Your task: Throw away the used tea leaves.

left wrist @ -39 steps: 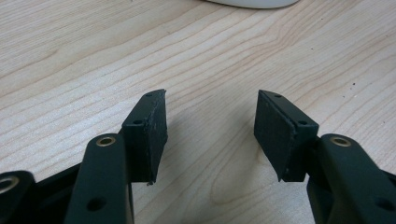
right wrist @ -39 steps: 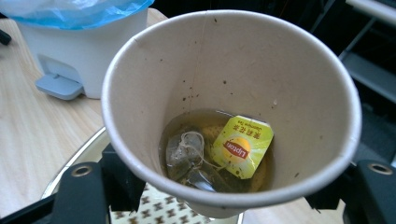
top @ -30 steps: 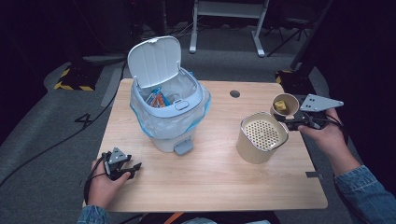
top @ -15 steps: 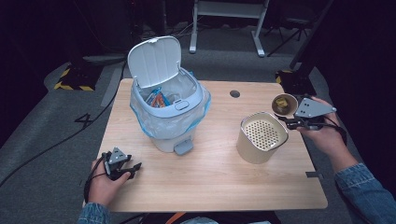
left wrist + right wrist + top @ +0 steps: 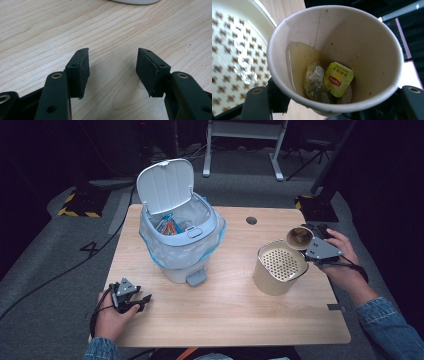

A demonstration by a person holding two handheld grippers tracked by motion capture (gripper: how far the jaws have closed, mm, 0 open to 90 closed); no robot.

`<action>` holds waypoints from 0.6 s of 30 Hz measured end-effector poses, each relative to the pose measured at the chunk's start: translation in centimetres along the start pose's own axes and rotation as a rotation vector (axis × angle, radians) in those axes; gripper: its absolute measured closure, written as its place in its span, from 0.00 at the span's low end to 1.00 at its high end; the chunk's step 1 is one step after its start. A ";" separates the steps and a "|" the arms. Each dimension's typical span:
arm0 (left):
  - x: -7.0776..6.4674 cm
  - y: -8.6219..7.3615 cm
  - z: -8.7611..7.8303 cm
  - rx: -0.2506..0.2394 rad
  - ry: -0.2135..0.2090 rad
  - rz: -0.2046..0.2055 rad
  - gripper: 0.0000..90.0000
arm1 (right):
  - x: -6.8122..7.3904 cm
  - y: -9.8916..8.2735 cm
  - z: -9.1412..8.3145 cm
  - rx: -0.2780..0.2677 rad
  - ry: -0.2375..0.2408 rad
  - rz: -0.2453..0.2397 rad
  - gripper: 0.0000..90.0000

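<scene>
While the right gripper [image 5: 311, 241], jaws clamped on the paper cup [image 5: 334, 57], has tipped it toward the perforated strainer bin [image 5: 279, 267] at right, draining looks imminent; the left gripper [image 5: 112, 72] rests near-left on the surface [image 5: 235, 310], jaws apart.

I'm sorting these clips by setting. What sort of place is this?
Probably a lab or studio set up for recording, not a home: a lone wooden table on grey carpet, dark surroundings with hazard tape on the floor, and a person working handheld grippers.

Blue denim sleeves [image 5: 387, 327], black fingers [image 5: 80, 71] with flat pads, apparently brass-ringed screw holes.
</scene>
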State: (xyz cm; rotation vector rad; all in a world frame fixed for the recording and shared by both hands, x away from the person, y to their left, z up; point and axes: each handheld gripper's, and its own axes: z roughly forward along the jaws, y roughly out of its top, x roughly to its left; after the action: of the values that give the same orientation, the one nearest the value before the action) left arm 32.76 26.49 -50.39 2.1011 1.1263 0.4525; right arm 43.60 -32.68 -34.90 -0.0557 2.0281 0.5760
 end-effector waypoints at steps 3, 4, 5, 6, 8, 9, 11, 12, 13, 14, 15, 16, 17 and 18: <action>0.0 0.0 0.0 0.000 0.000 0.000 0.49 | 0.3 0.2 0.0 0.024 -0.022 -0.093 0.35; 0.0 0.0 0.0 0.002 0.001 -0.001 0.49 | 0.5 0.3 0.0 0.032 -0.032 -0.121 0.35; 0.0 0.0 0.0 0.002 0.001 -0.001 0.49 | 0.5 0.3 0.0 0.032 -0.032 -0.121 0.35; 0.0 0.0 0.0 0.001 -0.001 -0.001 0.49 | 0.9 0.5 0.0 0.058 -0.065 -0.235 0.35; 0.0 0.0 0.0 0.000 0.000 0.000 0.49 | 1.4 0.8 0.0 0.092 -0.096 -0.337 0.35; 0.0 0.0 0.0 0.001 -0.001 -0.001 0.49 | 1.6 0.9 0.0 0.101 -0.106 -0.383 0.35; 0.0 0.0 0.0 0.001 0.000 -0.001 0.49 | 2.1 1.2 -0.1 0.118 -0.138 -0.464 0.35; 0.0 0.0 0.0 0.001 -0.001 -0.001 0.49 | 2.4 1.4 -0.1 0.131 -0.152 -0.513 0.35; 0.0 0.0 0.0 0.000 0.000 0.000 0.49 | 2.5 1.5 -0.1 0.139 -0.163 -0.547 0.35; 0.0 0.0 0.0 0.000 0.000 0.000 0.49 | 2.7 1.6 -0.1 0.151 -0.178 -0.581 0.35; 0.0 0.0 0.0 0.000 0.000 0.000 0.49 | 2.9 1.7 -0.1 0.161 -0.188 -0.620 0.35; 0.0 0.0 0.0 0.001 0.000 -0.001 0.49 | 3.1 1.8 -0.2 0.170 -0.206 -0.655 0.35; 0.0 0.0 0.0 0.001 -0.001 -0.001 0.49 | 3.3 1.9 -0.2 0.180 -0.225 -0.693 0.35; 0.0 0.0 0.0 0.000 0.000 0.000 0.49 | 3.5 2.0 -0.2 0.193 -0.244 -0.742 0.35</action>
State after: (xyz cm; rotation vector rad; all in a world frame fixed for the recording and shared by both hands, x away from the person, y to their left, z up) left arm 32.78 26.51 -50.38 2.1011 1.1265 0.4524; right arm 41.10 -30.30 -36.97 -0.5658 1.6524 -0.0810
